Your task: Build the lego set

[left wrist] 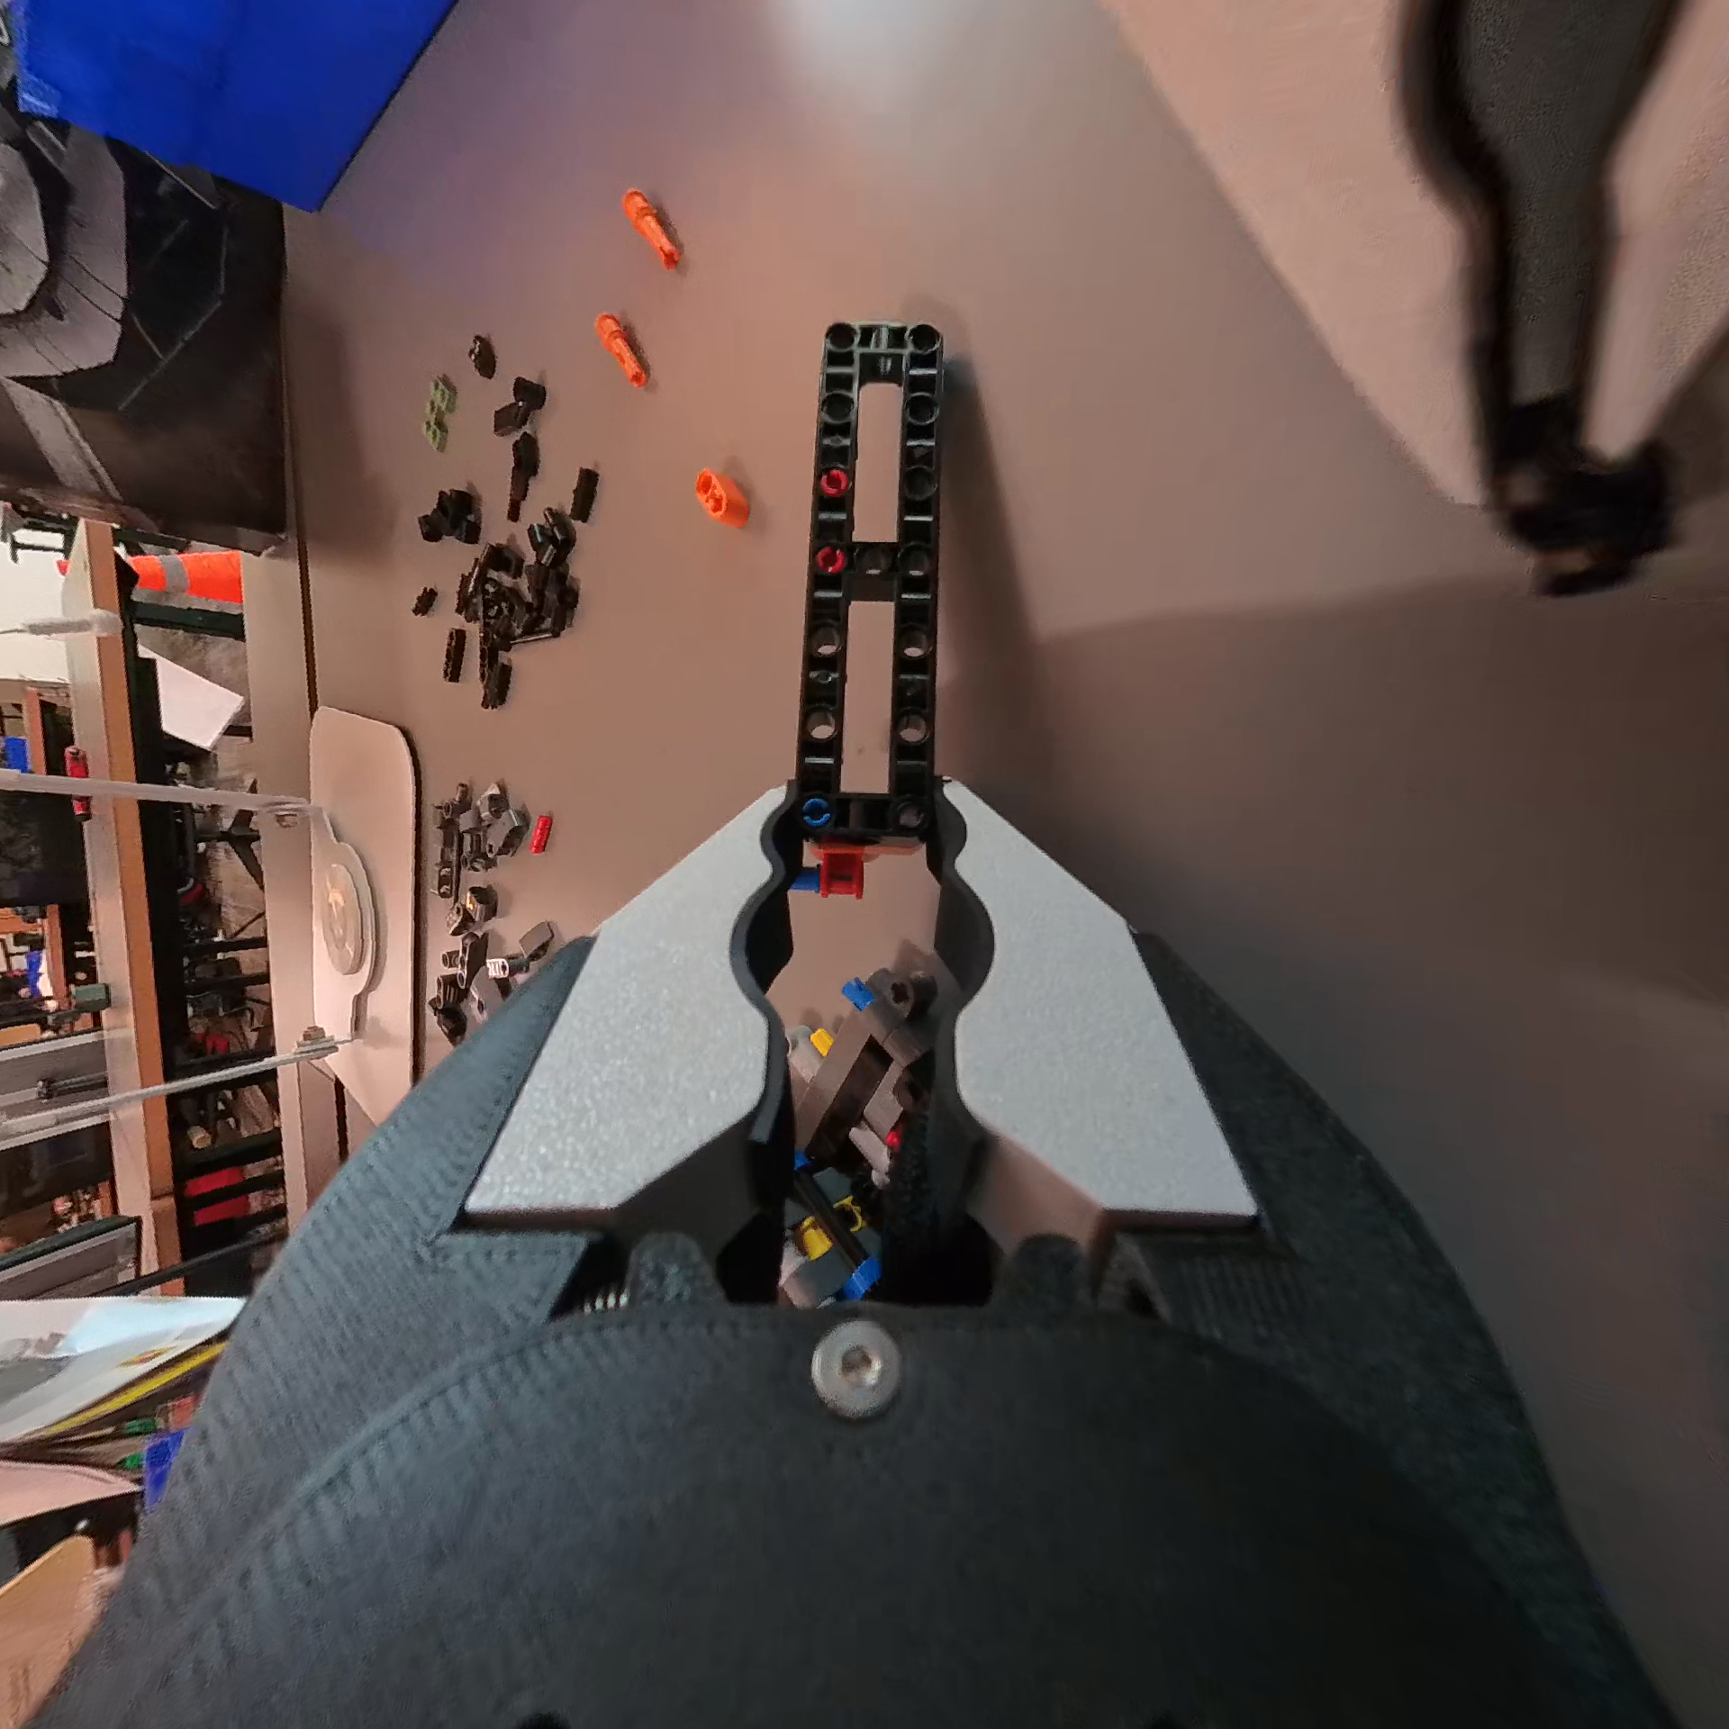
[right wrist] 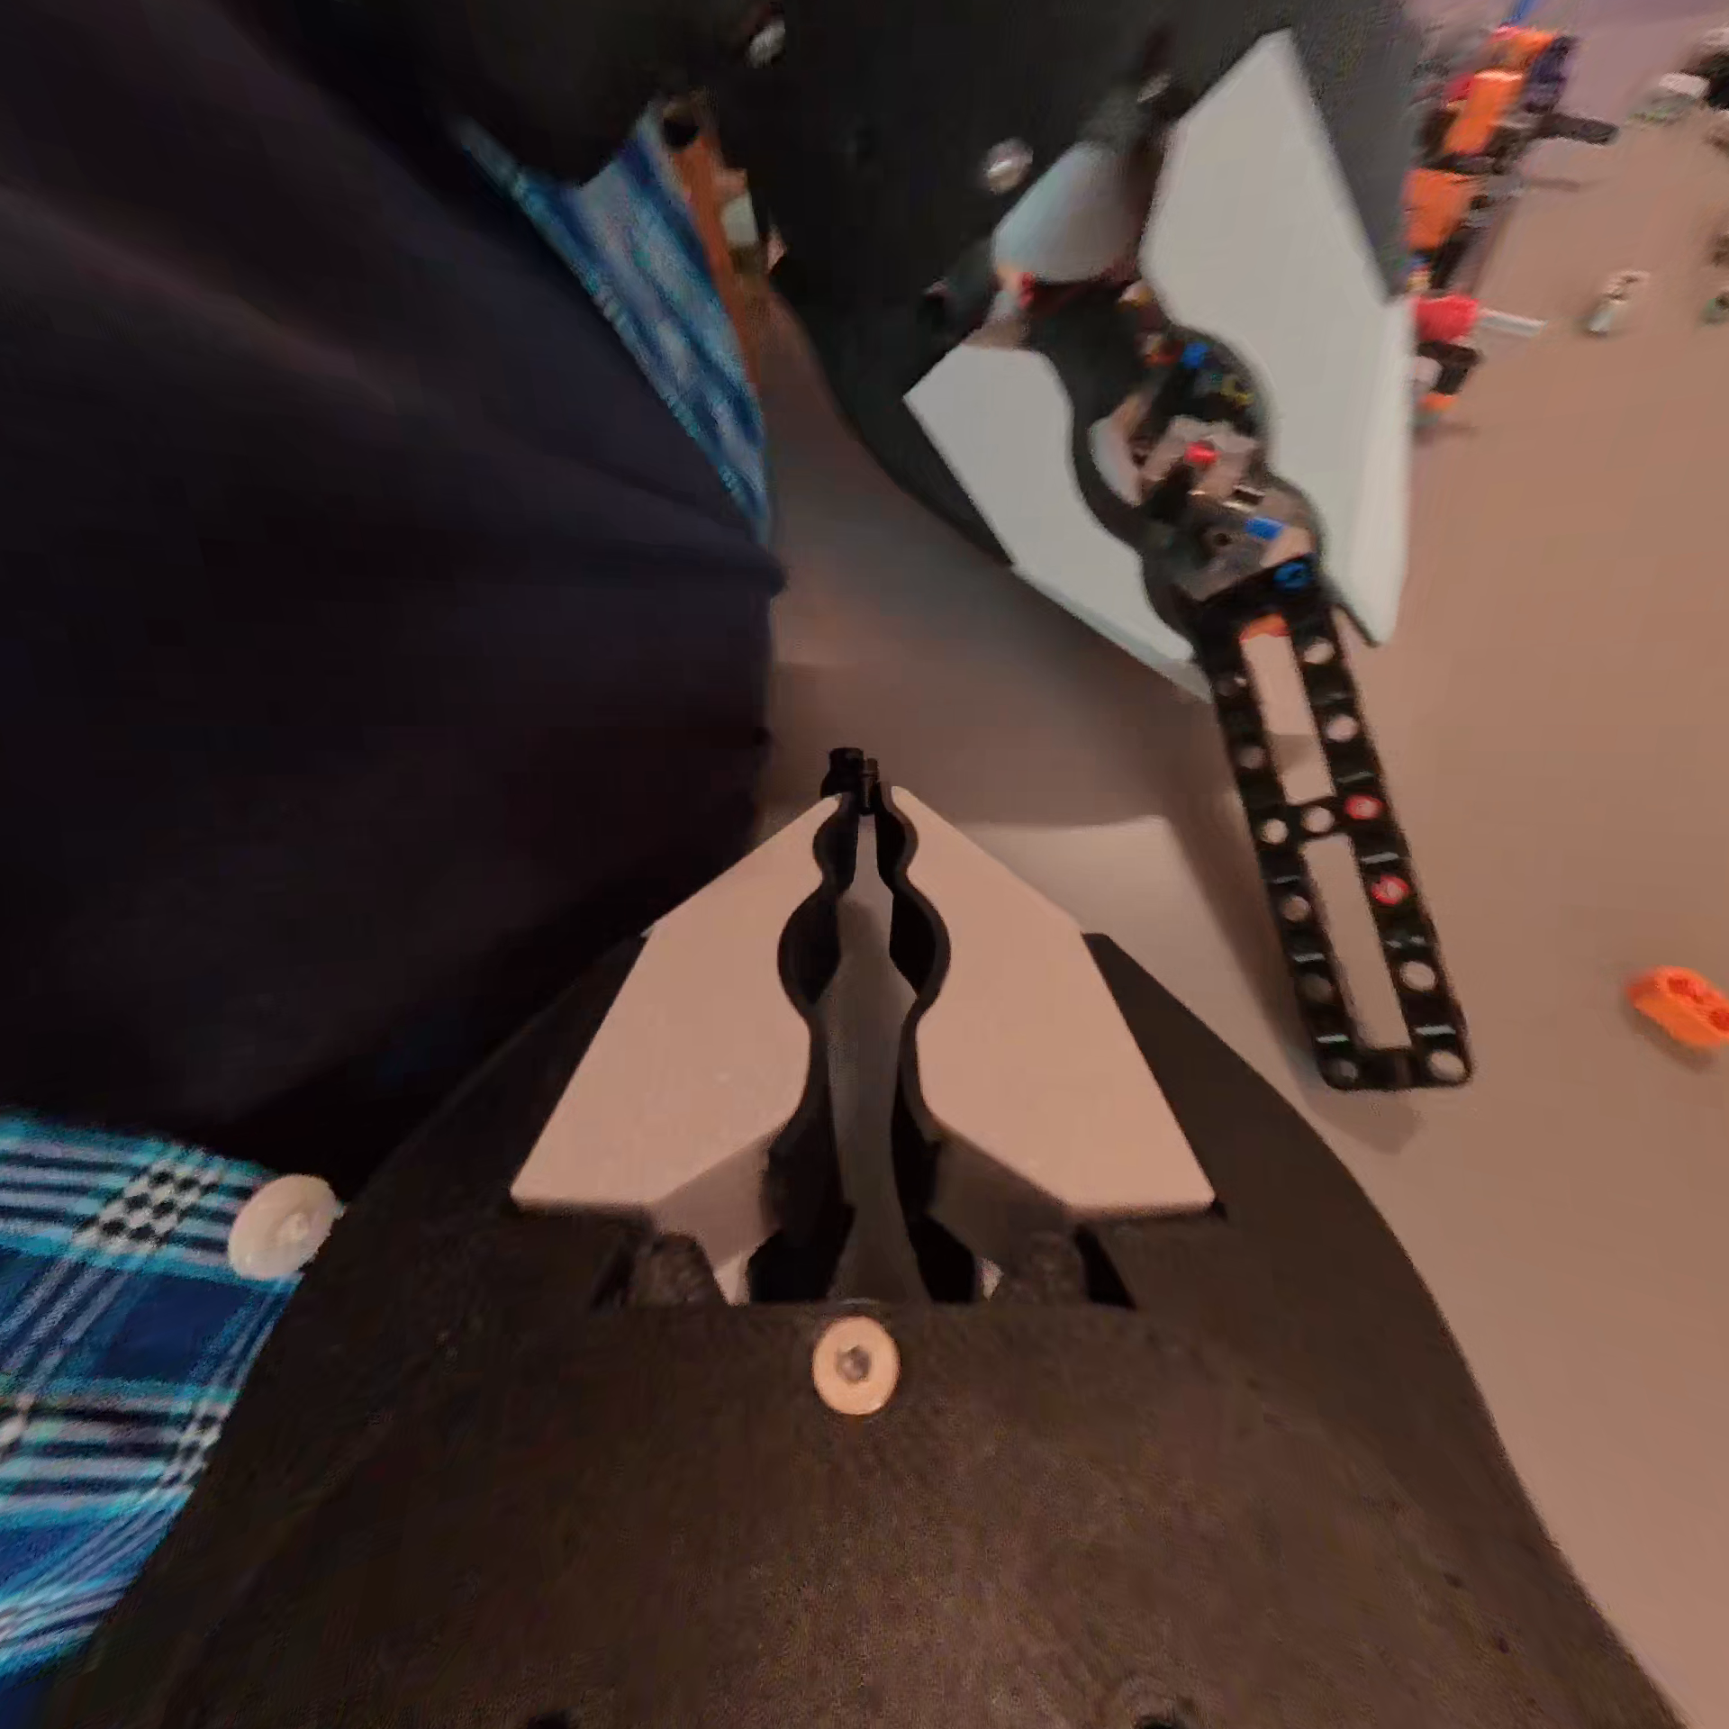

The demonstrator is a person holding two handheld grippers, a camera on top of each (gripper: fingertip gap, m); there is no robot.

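A long black holed frame [left wrist: 870, 580] carrying red and blue pins juts out over the bench [left wrist: 1169, 842]; a small black piece [right wrist: 853, 775], perhaps a pin, sits pinched upright.

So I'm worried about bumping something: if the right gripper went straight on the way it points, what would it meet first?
Probably the person's dark sleeve, just beyond the small black piece pinched in the right gripper; depth is unclear.

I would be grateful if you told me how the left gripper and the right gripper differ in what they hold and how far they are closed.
The left gripper clamps the long black frame by one end; the right gripper pinches a tiny black piece. The left gripper's fingers stand a frame-width apart, while the right gripper's nearly meet. The frame juts far forward, but the tiny piece barely clears the tips. Both are shut on black parts above the table.
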